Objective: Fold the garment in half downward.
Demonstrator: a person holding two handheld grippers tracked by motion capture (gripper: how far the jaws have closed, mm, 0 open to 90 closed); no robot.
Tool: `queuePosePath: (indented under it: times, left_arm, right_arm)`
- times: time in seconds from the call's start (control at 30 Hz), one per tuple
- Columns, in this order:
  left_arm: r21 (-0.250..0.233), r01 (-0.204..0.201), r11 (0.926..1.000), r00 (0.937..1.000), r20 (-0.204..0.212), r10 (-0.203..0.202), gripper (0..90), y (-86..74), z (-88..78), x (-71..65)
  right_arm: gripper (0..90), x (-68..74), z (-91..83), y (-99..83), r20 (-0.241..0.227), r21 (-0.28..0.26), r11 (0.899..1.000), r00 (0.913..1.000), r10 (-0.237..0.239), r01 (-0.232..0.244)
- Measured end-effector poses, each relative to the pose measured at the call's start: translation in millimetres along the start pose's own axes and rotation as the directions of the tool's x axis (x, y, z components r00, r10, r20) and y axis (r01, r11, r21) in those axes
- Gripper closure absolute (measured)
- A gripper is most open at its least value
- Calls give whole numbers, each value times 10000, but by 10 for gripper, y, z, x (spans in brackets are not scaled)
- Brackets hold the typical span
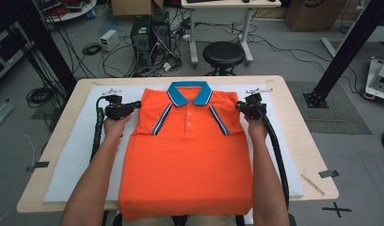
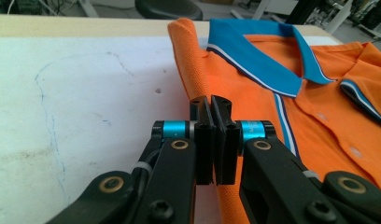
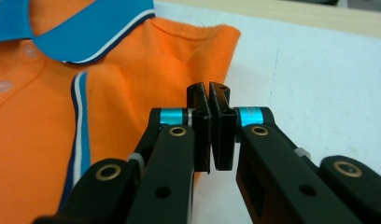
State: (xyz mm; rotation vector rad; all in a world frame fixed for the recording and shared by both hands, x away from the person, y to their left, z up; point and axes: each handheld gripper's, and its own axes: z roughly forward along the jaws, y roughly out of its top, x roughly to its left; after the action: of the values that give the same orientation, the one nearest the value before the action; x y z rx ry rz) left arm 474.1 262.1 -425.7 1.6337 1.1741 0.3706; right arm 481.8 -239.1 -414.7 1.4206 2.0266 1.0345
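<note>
An orange polo shirt (image 1: 188,155) with a blue collar (image 1: 190,92) lies face up on the white sheet (image 1: 72,155), its sleeves folded in over the chest and its hem hanging past the table's near edge. My left gripper (image 1: 137,105) is at the shirt's left shoulder. In the left gripper view it (image 2: 210,100) is shut on the folded orange edge (image 2: 188,60). My right gripper (image 1: 239,106) is at the right shoulder, and in the right gripper view it (image 3: 209,88) is shut at the shirt's edge (image 3: 212,46), with orange cloth just behind the jaws.
The sheet covers most of the wooden table (image 1: 303,141). Beyond the far edge stand a black stool (image 1: 223,54), a computer tower (image 1: 142,35) and loose cables on the floor. Black frame posts (image 1: 350,47) rise at both sides. The sheet is bare outside each shoulder.
</note>
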Motion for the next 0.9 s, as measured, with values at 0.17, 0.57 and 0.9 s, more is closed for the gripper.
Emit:
queuePosePath:
  times: [0.17, 0.57, 0.9]
  left_arm:
    - [-500, -353, 9981, 9974, 614, 383, 880, -13, -190, -135]
    - [-1303, -604, 9896, 9825, 1675, 821, 880, -153, -619, -312]
    - [-1208, -1053, 9871, 9696, 2079, 1289, 880, -338, -913, -406]
  right_arm:
    - [890, -1, -234, -73, -356, -341, 9989, 9988, -338, 326]
    - [891, 115, -717, -297, -1068, -1164, 9910, 9911, -793, 668]
    - [891, 151, -972, -587, -1359, -1386, 9876, 9864, -928, 738]
